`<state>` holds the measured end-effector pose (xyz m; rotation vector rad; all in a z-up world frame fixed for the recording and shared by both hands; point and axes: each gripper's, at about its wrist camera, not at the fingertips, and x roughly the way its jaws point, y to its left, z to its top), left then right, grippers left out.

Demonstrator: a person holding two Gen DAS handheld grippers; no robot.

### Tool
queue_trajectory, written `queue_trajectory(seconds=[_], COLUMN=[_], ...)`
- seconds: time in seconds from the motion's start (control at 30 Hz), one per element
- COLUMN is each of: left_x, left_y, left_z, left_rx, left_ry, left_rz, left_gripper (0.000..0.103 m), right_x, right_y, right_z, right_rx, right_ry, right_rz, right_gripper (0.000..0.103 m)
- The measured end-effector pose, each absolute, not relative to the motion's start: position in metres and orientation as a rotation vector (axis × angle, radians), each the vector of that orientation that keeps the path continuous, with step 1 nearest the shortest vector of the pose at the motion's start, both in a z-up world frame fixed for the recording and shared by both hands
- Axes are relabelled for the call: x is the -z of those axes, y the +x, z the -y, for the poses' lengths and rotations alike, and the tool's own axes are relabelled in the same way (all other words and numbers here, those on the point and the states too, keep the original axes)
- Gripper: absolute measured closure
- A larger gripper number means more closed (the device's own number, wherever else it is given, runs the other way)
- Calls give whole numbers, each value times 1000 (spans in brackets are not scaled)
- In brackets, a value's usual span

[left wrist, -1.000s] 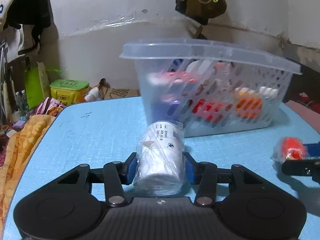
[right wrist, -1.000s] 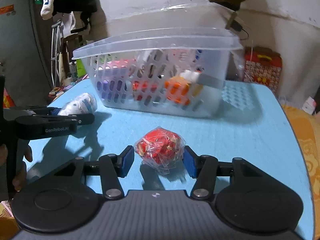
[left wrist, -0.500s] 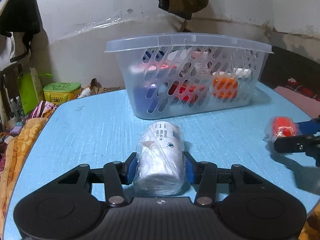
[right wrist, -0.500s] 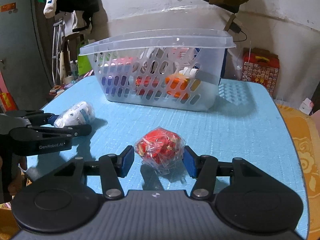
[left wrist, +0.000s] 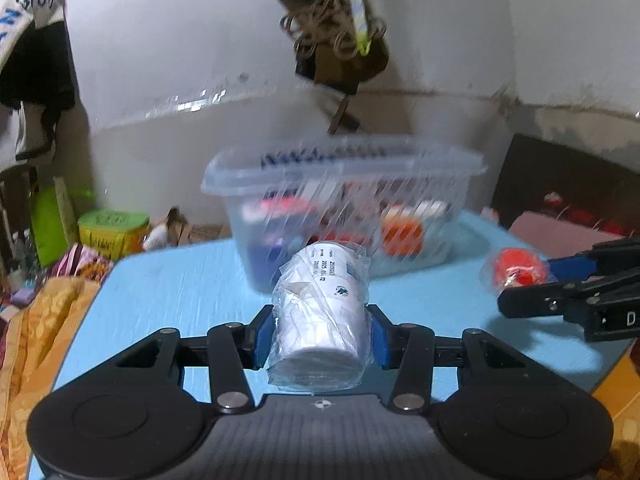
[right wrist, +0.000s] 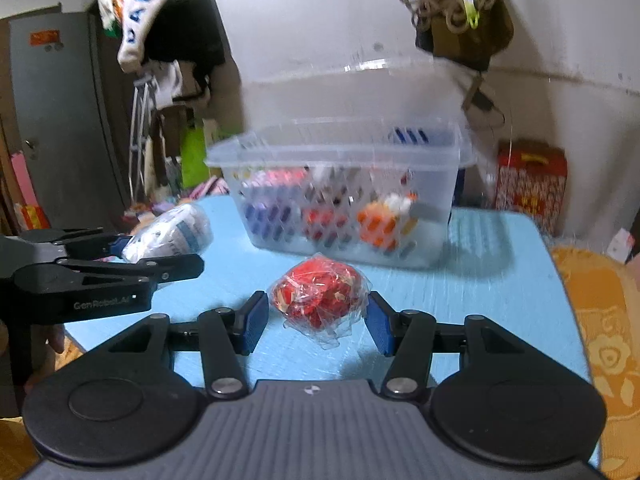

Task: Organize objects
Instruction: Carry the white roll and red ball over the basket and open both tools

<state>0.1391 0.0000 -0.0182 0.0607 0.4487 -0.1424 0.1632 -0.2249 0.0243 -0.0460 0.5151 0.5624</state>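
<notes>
My left gripper (left wrist: 320, 336) is shut on a white roll wrapped in clear plastic (left wrist: 320, 320) and holds it above the blue table (left wrist: 168, 292). My right gripper (right wrist: 318, 320) is shut on a red object in clear plastic wrap (right wrist: 320, 300), also lifted above the table. A clear slotted plastic basket (left wrist: 344, 216) with several coloured items stands at the far side, ahead of both grippers; it also shows in the right wrist view (right wrist: 344, 196). The right gripper (left wrist: 516, 276) shows at right in the left wrist view, and the left gripper (right wrist: 160, 246) at left in the right wrist view.
A brown bag with cords (left wrist: 340, 52) hangs on the wall above the basket. A green-lidded tub (left wrist: 112, 232) and patterned cloth (left wrist: 36, 320) lie left of the table. A red box (right wrist: 532, 184) stands beyond the table's right end. Orange cloth (right wrist: 600, 340) lies right.
Both grippers have risen with their objects and pulled back from the basket, which now looks smaller, lower and blurred.
</notes>
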Motion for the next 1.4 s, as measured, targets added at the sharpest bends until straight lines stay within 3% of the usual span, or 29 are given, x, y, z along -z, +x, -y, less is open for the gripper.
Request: queue_trajectory(seconds=[0.7,0.9,1.17,1.4], left_x=[-27,-58,-107,-76], left_y=[127,133,213,307], left_z=[6,3,8,0], left_rx=[117,121,167,113], left_ry=[17,-32,-36,-56], left_rz=[-316,-262,-249,-421], left_gripper=[52,52,51,51], right_x=[-36,-72,-111,-92], right_y=[161,176,259,336], right_z=[270,256,213,188], right_rx=[-539,-557,-444,-463], right_ry=[35,10,-66,-40], right_rz=[-433,-338,-304,-456], right_gripper=[46,46,46,46])
